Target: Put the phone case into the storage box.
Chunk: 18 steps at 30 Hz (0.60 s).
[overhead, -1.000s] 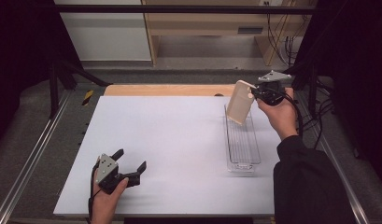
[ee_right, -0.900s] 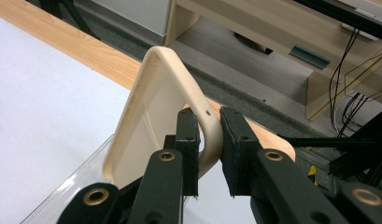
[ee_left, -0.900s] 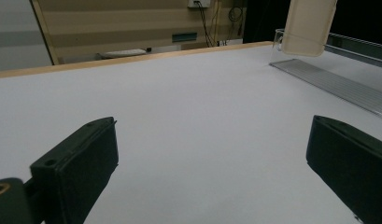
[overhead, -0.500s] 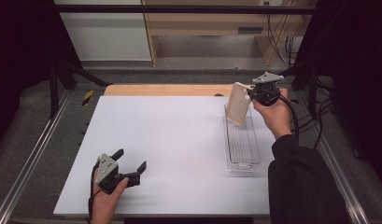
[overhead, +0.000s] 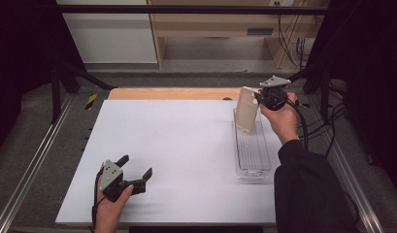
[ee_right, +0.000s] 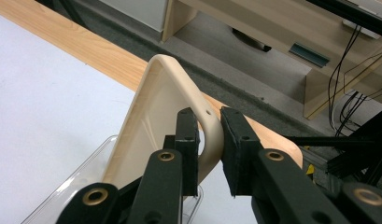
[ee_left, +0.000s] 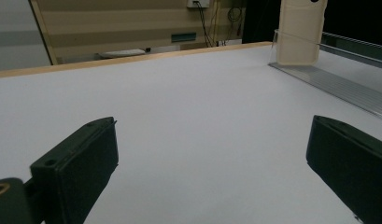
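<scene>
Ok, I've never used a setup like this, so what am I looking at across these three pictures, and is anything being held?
A person holds a hand-held two-jaw tool in each hand. One picture looks down on the white table; the other two come from cameras riding on each tool. The left gripper rests near the table's front edge, jaws wide apart, holding nothing. The right gripper is shut on the rim of a beige tray, held tilted over the far end of a clear plastic bin at the table's right.
</scene>
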Each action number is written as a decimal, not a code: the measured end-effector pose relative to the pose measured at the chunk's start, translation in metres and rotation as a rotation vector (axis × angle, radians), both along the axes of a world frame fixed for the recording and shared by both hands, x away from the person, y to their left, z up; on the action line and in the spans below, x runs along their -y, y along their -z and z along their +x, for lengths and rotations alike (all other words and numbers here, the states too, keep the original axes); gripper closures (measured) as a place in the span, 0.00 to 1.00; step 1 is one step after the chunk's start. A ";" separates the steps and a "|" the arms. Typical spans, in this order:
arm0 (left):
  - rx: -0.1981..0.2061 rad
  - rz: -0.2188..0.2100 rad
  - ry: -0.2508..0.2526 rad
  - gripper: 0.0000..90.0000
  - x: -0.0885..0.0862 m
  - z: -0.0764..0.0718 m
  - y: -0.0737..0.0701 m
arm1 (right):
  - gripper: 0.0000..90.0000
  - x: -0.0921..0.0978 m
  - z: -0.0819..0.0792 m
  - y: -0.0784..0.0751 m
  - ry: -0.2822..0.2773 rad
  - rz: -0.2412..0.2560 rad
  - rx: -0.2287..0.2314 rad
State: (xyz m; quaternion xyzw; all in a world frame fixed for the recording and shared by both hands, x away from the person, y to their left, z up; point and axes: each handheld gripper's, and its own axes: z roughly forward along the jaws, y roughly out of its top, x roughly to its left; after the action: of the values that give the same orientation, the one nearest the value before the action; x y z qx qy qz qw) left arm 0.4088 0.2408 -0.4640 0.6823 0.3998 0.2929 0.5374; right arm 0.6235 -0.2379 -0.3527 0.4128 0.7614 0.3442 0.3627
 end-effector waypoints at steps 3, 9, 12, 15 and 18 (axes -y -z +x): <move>0.000 -0.001 -0.001 0.02 0.000 0.000 0.000 | 0.86 0.000 0.001 0.002 0.006 0.001 0.001; 0.001 -0.002 -0.001 0.02 0.000 0.000 0.000 | 0.86 -0.002 0.004 0.004 0.014 0.002 0.004; 0.001 -0.003 -0.002 0.02 0.000 0.000 0.000 | 0.86 -0.003 0.004 0.005 0.019 0.004 0.009; 0.001 -0.002 -0.001 0.02 0.000 0.000 0.000 | 0.86 -0.003 0.006 0.006 0.021 0.009 0.014; 0.002 -0.004 0.000 0.02 0.000 0.000 0.000 | 0.85 -0.004 0.006 0.007 0.023 0.010 0.020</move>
State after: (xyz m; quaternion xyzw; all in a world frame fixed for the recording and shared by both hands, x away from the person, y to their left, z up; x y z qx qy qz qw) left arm 0.4085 0.2407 -0.4638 0.6810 0.3999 0.2929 0.5390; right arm 0.6299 -0.2336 -0.3595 0.4200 0.7510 0.3480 0.3722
